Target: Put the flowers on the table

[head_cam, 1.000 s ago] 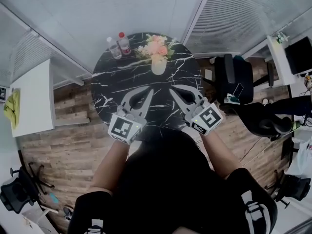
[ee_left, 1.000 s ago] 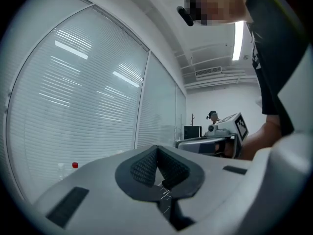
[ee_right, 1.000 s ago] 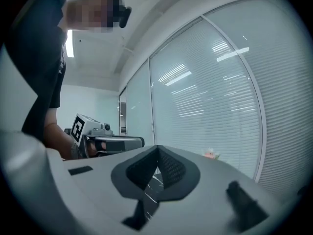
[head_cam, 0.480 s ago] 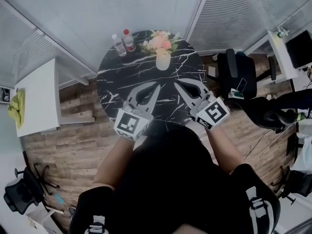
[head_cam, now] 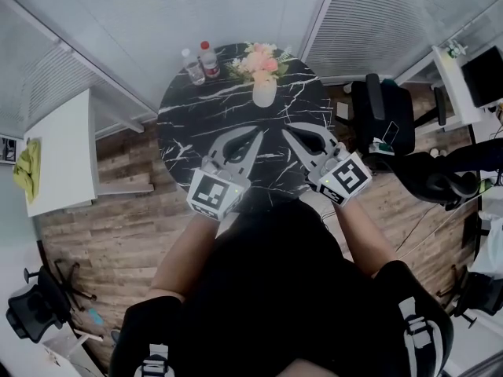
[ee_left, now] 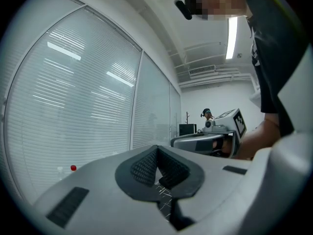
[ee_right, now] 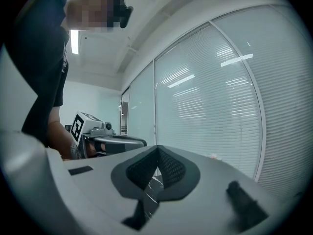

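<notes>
A pale vase (head_cam: pixel 264 93) with pink and peach flowers (head_cam: pixel 258 60) stands upright at the far side of the round black marble table (head_cam: pixel 196 120). My left gripper (head_cam: pixel 259 135) hovers over the table's near half, shut and holding nothing, tips pointing toward the vase. My right gripper (head_cam: pixel 286 130) is beside it, also shut and empty. In the left gripper view the pads (ee_left: pixel 146 166) meet at the tip, and the right gripper (ee_left: pixel 210 138) shows to the right. In the right gripper view the pads (ee_right: pixel 168 168) also meet, with the left gripper (ee_right: pixel 105 141) at the left.
Two clear bottles with red caps (head_cam: pixel 202 61) stand at the table's far left. A black office chair (head_cam: pixel 381 124) is to the right, a white desk (head_cam: pixel 59 159) to the left. Blinds and glass walls close the corner behind the table.
The view has shifted slightly; both grippers sit a little higher and further right in the head view, still shut over the table. The vase has not moved.
</notes>
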Demonstrator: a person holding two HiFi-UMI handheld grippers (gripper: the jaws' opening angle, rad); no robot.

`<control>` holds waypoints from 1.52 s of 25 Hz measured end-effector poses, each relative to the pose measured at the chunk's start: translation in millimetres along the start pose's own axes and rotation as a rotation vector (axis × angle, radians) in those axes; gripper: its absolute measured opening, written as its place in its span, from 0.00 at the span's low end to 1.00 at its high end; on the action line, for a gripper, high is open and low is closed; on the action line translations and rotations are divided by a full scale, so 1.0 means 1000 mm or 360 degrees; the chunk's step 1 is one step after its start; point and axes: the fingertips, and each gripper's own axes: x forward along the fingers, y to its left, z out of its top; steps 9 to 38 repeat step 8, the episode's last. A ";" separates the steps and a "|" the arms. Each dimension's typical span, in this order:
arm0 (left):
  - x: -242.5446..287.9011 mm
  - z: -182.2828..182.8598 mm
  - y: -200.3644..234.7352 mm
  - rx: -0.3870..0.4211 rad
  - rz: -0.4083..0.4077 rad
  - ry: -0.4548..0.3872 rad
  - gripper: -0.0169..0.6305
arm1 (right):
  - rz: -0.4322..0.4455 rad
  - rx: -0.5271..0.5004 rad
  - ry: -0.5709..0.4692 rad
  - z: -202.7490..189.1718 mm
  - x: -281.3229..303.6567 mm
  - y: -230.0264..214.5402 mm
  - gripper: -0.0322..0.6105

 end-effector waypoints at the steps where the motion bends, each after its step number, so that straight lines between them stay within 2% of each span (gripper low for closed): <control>1: 0.000 0.000 0.000 -0.0001 0.0000 0.0000 0.04 | 0.0002 0.0000 0.0000 0.000 0.000 0.001 0.08; 38: 0.001 -0.001 0.002 -0.0007 -0.0002 0.0005 0.04 | 0.0007 -0.0011 -0.0002 0.002 0.001 0.000 0.08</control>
